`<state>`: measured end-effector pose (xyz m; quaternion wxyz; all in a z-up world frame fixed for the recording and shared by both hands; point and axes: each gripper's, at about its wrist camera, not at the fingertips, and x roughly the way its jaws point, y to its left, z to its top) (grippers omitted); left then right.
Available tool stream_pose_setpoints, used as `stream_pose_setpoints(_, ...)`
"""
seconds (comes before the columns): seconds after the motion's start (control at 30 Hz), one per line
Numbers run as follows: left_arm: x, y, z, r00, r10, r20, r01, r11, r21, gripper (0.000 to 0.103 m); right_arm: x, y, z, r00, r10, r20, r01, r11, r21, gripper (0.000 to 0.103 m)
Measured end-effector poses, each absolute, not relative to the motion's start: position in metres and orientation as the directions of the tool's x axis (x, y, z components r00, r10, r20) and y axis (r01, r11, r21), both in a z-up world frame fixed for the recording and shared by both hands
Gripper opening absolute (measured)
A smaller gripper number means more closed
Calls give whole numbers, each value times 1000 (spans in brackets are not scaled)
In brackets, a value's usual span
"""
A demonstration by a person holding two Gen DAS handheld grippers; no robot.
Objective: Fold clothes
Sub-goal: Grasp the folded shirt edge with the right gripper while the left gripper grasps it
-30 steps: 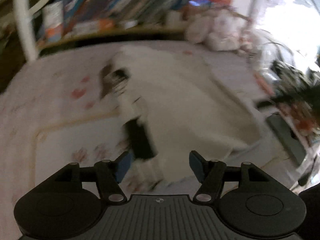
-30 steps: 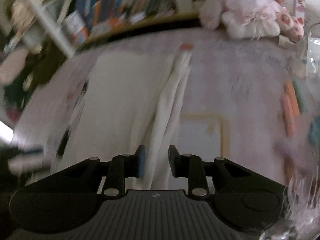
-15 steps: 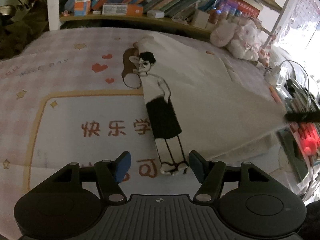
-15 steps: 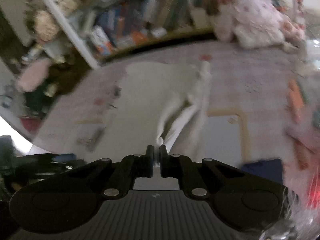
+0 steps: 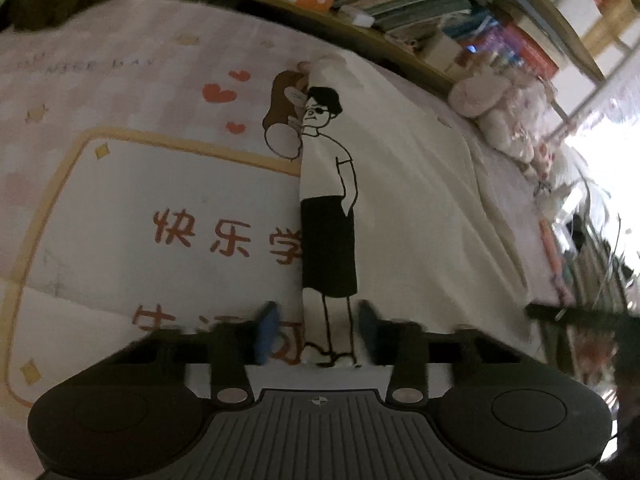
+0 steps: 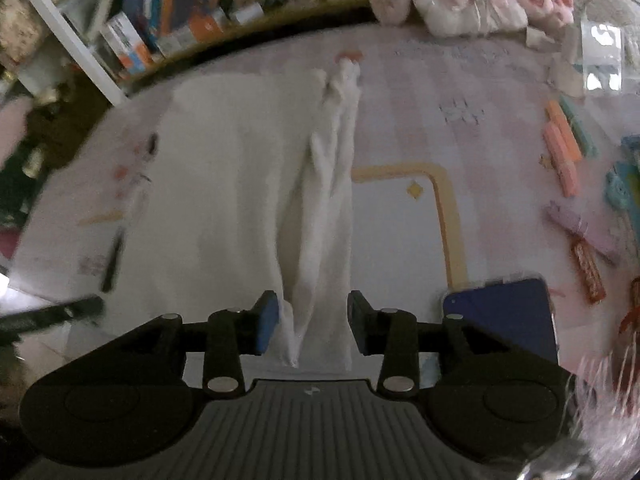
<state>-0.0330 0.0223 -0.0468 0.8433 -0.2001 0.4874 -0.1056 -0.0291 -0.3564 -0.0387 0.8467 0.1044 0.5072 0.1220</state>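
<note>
A white T-shirt (image 5: 420, 208) printed with a black-line cartoon figure (image 5: 328, 216) lies spread on the pink patterned mat (image 5: 120, 200). Its folded left edge runs toward me, and the printed feet at the hem sit between the fingers of my left gripper (image 5: 316, 330). That gripper is open and blurred. In the right wrist view the same T-shirt (image 6: 224, 184) shows a bunched ridge of cloth (image 6: 328, 200) along its right side. The near end of the ridge lies between the blue pads of my right gripper (image 6: 312, 322), which is open with gaps on both sides.
A low bookshelf (image 5: 380, 8) lines the far edge of the mat, with plush toys (image 6: 472, 4) at its right end. A dark blue flat device (image 6: 504, 316) lies just right of my right gripper. Coloured pens and wrappers (image 6: 568, 160) are scattered further right.
My right gripper was shut on the shirt's bunched edge half a second ago and has now opened, with the cloth lying down. My left fingers have drawn closer together around the hem.
</note>
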Motion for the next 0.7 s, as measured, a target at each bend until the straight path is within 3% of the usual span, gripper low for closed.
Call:
stream_pose_setpoints(0.07,-29,26,-50,496,-393,-774,-56,875,-480,9,-31,-356,-48,444,316,-838,-83,946,313,34)
stream_pose_setpoints(0.13,-35,34,-48,501,-394,-771,-76,867,-492,4,-32,-359,-54,434,347,-831,-74,933,351,26)
stream_pose_setpoints(0.27,-49,49,-45,513,-393,-763,-113,850,-514,4,-35,-354,-54,405,396,-824,-126,917,379,12)
stream_pose_setpoints(0.6,-70,72,-44,497,-385,-778,-138,850,-509,5,-51,-322,-51,326,438,-838,-257,894,367,12)
stream_pose_setpoints(0.7,-64,67,-41,463,-372,-804,-80,886,-457,11,-52,-318,-50,334,421,-843,-247,902,353,12)
